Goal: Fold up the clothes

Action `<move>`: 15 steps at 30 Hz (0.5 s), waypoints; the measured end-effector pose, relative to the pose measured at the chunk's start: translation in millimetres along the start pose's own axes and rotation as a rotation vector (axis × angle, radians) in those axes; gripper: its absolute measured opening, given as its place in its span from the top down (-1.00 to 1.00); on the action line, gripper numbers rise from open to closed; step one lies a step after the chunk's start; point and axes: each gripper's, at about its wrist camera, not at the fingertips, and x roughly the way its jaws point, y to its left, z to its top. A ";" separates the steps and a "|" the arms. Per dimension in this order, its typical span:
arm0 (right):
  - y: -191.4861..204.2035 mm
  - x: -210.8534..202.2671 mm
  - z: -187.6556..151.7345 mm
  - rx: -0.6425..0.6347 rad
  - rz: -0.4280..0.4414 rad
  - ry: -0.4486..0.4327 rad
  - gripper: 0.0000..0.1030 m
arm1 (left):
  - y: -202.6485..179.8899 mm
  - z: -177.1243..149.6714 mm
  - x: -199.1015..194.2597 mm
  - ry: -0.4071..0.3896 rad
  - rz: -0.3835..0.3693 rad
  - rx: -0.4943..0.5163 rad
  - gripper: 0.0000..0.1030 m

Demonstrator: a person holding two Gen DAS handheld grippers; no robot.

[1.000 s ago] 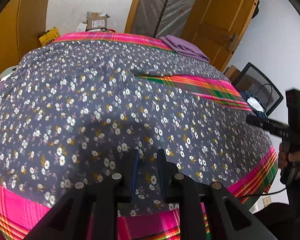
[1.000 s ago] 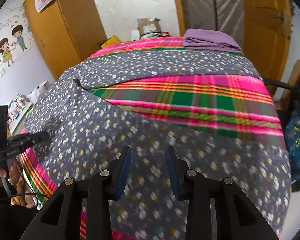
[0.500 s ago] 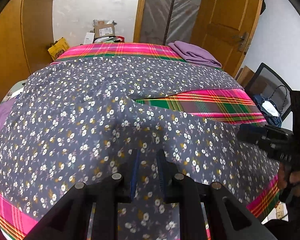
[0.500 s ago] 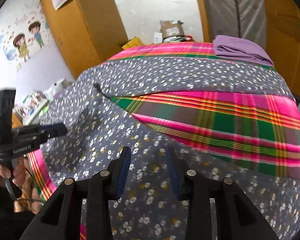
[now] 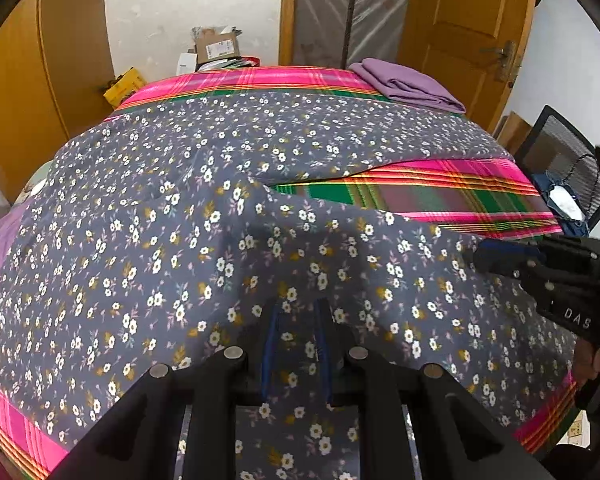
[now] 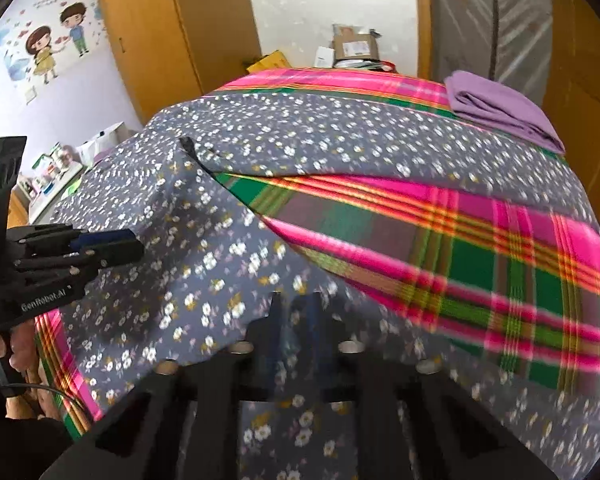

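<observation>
A grey floral garment (image 5: 180,208) (image 6: 204,248) lies spread over a bed with a pink and green plaid sheet (image 5: 440,196) (image 6: 480,240). My left gripper (image 5: 298,312) is shut on the garment's near edge, and the cloth runs up between its blue pads. In the right wrist view the left gripper (image 6: 134,244) holds that edge raised. The jaws of my right gripper (image 6: 296,312) are closing, close together, with floral cloth pinched between them. From the left wrist view the right gripper (image 5: 476,258) grips the same edge further right. The lifted cloth forms a ridge.
A folded purple cloth (image 5: 408,88) (image 6: 500,108) rests at the bed's far right corner. Cardboard boxes (image 5: 216,46) stand beyond the bed. A black mesh chair (image 5: 560,156) with a bag is at the right, and wooden doors and a wardrobe line the walls.
Both grippers have carried the garment's near edge up and toward the far side, which bared more plaid sheet. The right jaws have gone from wide apart to nearly together on the cloth.
</observation>
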 end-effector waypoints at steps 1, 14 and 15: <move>1.2 2.2 3.2 -0.006 0.012 0.000 0.82 | 0.5 0.7 -0.3 -0.001 0.006 0.001 0.66; 2.8 29.7 36.2 -0.038 0.043 0.033 0.81 | 26.2 12.6 -3.0 -0.021 0.063 -0.043 0.66; 3.6 27.5 39.6 -0.040 0.057 0.022 0.79 | 31.5 12.6 -3.2 -0.024 0.064 -0.057 0.66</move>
